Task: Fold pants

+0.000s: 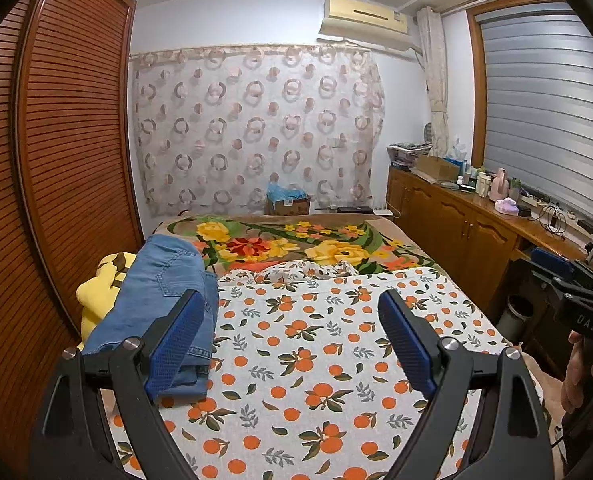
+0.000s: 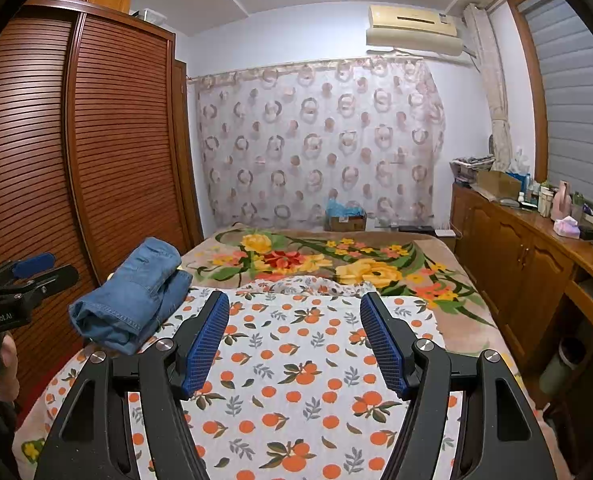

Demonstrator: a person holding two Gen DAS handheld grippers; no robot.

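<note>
Folded blue jeans (image 1: pixel 160 304) lie at the left edge of the bed on the orange-print sheet (image 1: pixel 316 360); they also show in the right wrist view (image 2: pixel 132 296). My left gripper (image 1: pixel 292 320) is open and empty above the sheet, its left finger beside the jeans. My right gripper (image 2: pixel 294 320) is open and empty over the sheet, to the right of the jeans. The right gripper shows at the right edge of the left wrist view (image 1: pixel 568 276), and the left gripper shows at the left edge of the right wrist view (image 2: pixel 28 276).
A yellow plush toy (image 1: pixel 96 296) lies left of the jeans. A floral blanket (image 1: pixel 296 244) covers the far bed. A slatted wooden wardrobe (image 1: pixel 56 160) stands left, a wooden cabinet (image 1: pixel 456 224) with clutter right, a cardboard box (image 1: pixel 288 204) at the back.
</note>
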